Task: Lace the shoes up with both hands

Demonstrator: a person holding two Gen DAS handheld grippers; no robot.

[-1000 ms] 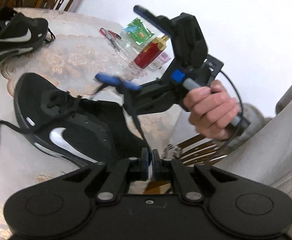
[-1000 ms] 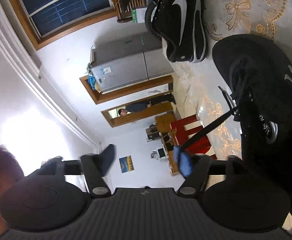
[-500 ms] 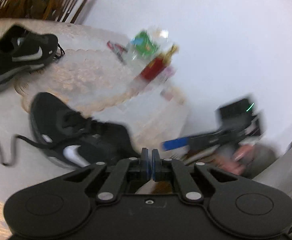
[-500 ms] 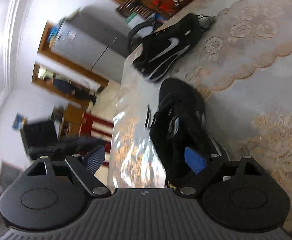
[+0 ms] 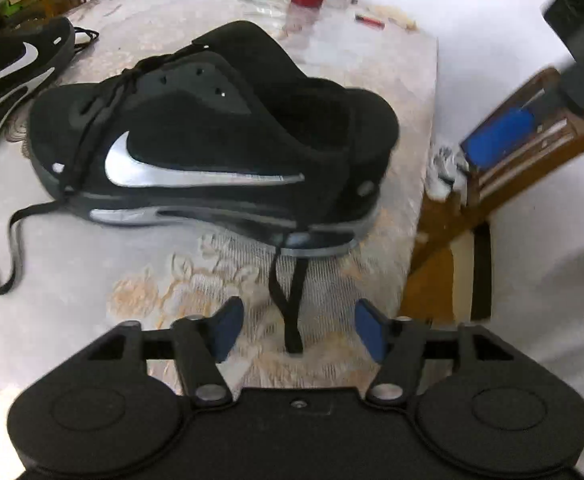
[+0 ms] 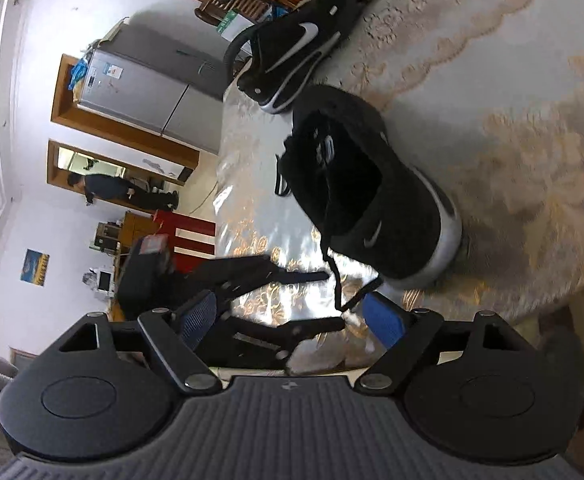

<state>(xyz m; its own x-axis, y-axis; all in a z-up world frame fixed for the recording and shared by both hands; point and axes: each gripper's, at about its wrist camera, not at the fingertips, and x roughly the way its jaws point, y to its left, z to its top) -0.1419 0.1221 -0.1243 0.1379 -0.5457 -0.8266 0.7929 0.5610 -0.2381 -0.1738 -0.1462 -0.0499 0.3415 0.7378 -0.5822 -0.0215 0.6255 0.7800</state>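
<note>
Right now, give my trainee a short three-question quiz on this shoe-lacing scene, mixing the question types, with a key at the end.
1. True or false: the left gripper is clamped on the lace end.
2. Multiple choice: where is the second shoe relative to the near shoe in the left wrist view? A) stacked on top of it B) farther back on the table, apart from it C) on the floor
3. Fill in: the right gripper has its jaws ____.

Key: 1. False; its jaws stand apart, and the lace end lies loose between them. 2. B. 3. Open.
</note>
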